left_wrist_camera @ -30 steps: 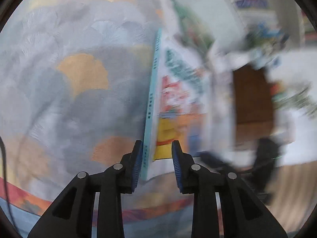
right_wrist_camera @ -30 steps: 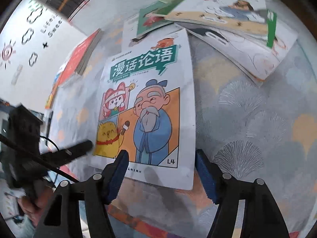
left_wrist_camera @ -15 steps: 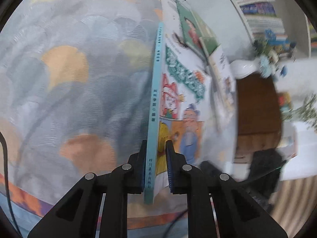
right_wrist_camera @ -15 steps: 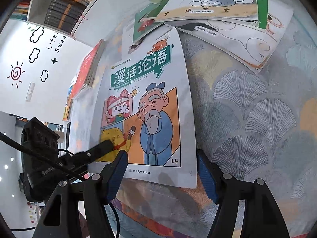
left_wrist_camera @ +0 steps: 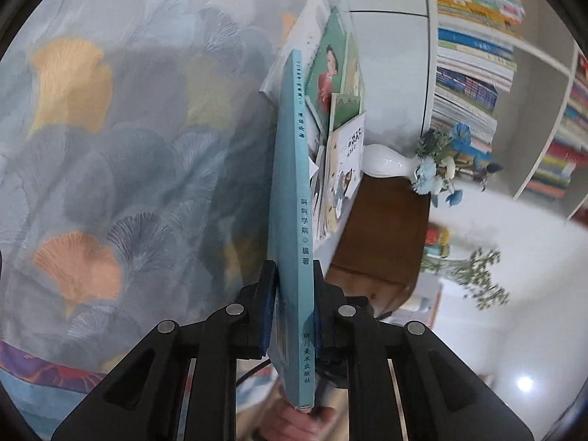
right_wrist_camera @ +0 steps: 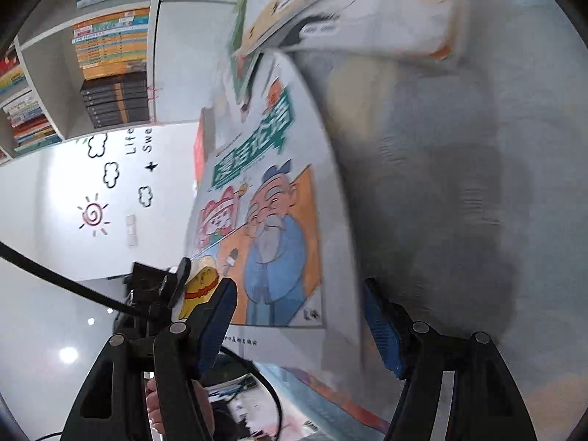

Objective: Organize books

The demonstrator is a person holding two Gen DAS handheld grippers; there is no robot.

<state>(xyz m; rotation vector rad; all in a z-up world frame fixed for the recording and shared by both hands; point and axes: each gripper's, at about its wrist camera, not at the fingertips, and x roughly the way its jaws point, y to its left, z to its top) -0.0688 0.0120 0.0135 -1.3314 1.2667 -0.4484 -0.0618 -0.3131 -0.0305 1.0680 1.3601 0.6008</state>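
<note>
A thin paperback comic book (left_wrist_camera: pixel 292 198) is clamped by its teal spine, near the bottom end, between the two pads of the left gripper (left_wrist_camera: pixel 292 316). It stands on edge up the centre of the left wrist view, lifted off a patterned fan-print cloth (left_wrist_camera: pixel 110 147).

It looks light and flexible, so it will likely sag or swing if held only at one corner; a grip along the spine, the stiffest part, seems safest. The glossy cover may slip.

In the right wrist view the cover fills the middle: white, with a green title banner and a cartoon bearded sage in blue on orange. The right gripper (right_wrist_camera: pixel 299 325) has its jaws apart, holding nothing. More books (right_wrist_camera: pixel 330 3) lie in a loose pile at the upper centre.
</note>
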